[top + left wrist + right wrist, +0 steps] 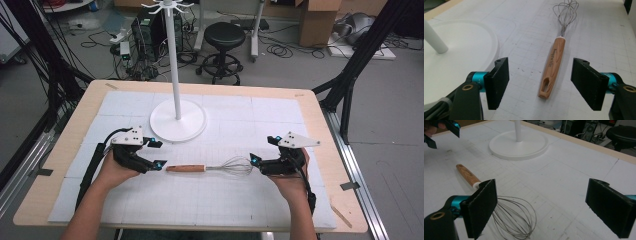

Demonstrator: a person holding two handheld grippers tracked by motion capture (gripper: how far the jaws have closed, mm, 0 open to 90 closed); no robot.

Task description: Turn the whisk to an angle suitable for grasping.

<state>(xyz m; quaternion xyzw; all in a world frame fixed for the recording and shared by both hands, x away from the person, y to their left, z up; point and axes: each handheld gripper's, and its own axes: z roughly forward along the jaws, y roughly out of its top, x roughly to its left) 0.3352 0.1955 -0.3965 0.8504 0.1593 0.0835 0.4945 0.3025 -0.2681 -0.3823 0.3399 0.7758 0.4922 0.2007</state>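
- Lying flat on the white gridded mat point(220, 200) is one whisk point(210, 168), its wooden handle point(185, 168) pointing toward the left side and its wire head point(237, 165) toward the right; it is sitting midway between the two grippers, in front of the stand's base.
- Entering at the left of the high view, one left gripper point(156, 154) is being held in one hand point(116, 172); its tips are hovering just beside the end of the handle. In the left gripper view its two black pads point(497, 82) are standing wide apart, with the handle end lying on the mat between them and touched by neither.
- Standing behind the whisk, one white stand point(178, 120) is rising from one round base plate on one slim pole; hooks are branching at the pole's top, too small to count.
- Waiting at the right, one right gripper point(264, 152) is being held in the other hand point(292, 180), with its tips close to the wire head. In the right gripper view its two pads point(482, 207) are gaping wide, and the wire loops are lying beside the nearer pad without being pinched.
- Carrying everything is one wooden table point(320, 115); beyond it, on the floor, one black stool point(224, 45) is standing.
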